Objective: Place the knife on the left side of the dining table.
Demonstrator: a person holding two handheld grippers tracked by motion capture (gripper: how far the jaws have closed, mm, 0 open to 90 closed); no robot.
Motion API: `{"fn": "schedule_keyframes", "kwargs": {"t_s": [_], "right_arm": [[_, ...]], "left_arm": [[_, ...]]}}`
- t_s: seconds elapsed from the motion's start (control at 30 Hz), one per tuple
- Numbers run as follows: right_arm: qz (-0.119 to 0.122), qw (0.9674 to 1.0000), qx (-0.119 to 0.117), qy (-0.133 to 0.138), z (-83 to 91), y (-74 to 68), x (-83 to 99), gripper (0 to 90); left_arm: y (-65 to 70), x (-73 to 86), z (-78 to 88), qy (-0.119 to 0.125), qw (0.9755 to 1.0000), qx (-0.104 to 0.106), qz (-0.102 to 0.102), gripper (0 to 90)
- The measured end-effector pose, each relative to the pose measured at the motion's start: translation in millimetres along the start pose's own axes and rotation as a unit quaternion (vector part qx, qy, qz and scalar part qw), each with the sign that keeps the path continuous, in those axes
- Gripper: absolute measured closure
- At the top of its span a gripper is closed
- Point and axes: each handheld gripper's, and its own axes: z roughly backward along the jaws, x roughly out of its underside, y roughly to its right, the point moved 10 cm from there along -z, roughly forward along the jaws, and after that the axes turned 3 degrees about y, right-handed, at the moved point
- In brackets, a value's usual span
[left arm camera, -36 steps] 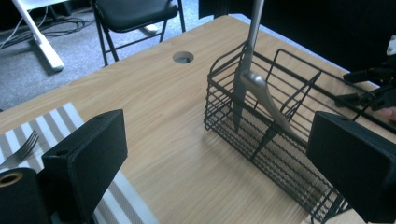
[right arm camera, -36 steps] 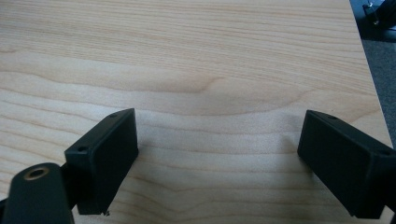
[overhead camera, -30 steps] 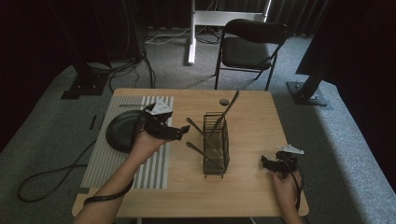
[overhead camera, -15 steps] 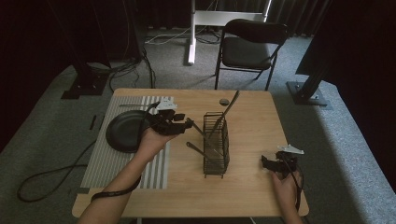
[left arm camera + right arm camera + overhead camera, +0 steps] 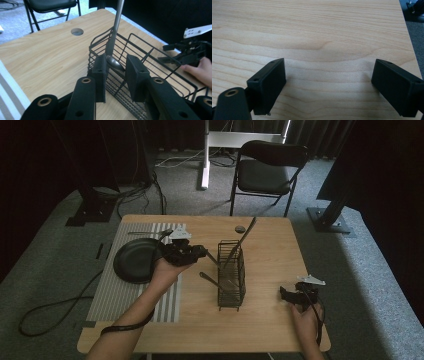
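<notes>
High view shows the wire basket beside your left gripper, whose closing jaws bracket a utensil handle; your right gripper gapes empty.

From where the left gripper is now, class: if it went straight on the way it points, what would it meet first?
The left gripper points at the wire basket. A shiny utensil handle already lies between its fingers, which have just been closing; the basket's near wall sits right behind, though depth is hard to judge.
</notes>
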Motion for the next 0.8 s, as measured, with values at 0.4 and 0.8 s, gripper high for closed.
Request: {"fn": "schedule_keyframes", "kwargs": {"t_s": [0.4, 0.8], "right_arm": [[0.0, 1.0, 0.0, 0.0, 0.1, 0.0, 0.0, 11.4], [0.0, 1.0, 0.0, -0.001, 0.1, 0.0, 0.1, 11.4]], "left_arm": [[35.8, -17.5, -0.2, 0.025, 0.9974, 0.068, 0.002, 83.2], [52.2, -30.2, -12.3, 0.047, 0.9957, 0.074, -0.028, 83.5]]}}
